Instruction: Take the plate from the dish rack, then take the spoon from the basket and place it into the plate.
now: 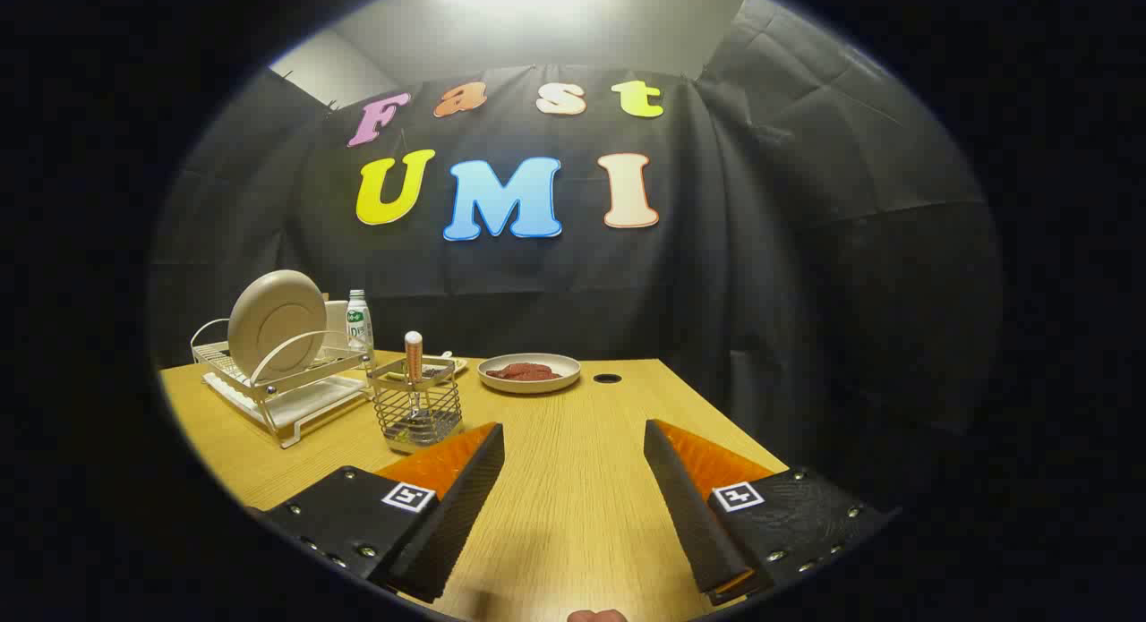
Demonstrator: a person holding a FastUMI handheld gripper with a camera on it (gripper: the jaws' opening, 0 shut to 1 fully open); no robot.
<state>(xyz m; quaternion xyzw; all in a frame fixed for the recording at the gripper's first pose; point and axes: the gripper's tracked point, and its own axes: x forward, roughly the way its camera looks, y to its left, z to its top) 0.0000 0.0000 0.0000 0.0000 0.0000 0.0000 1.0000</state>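
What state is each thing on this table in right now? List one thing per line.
gripper: open, fingers apart, holding nothing
plate: standing on edge in the dish rack
spoon: upright in the basket
dish: flat, holding something reddish
bottle: upright behind the rack

— Is any writing legible on the table's things?
— The bottle (359, 321) beside the dish rack (269, 385) carries a green label, too small to read.
— Anything else?
— No.
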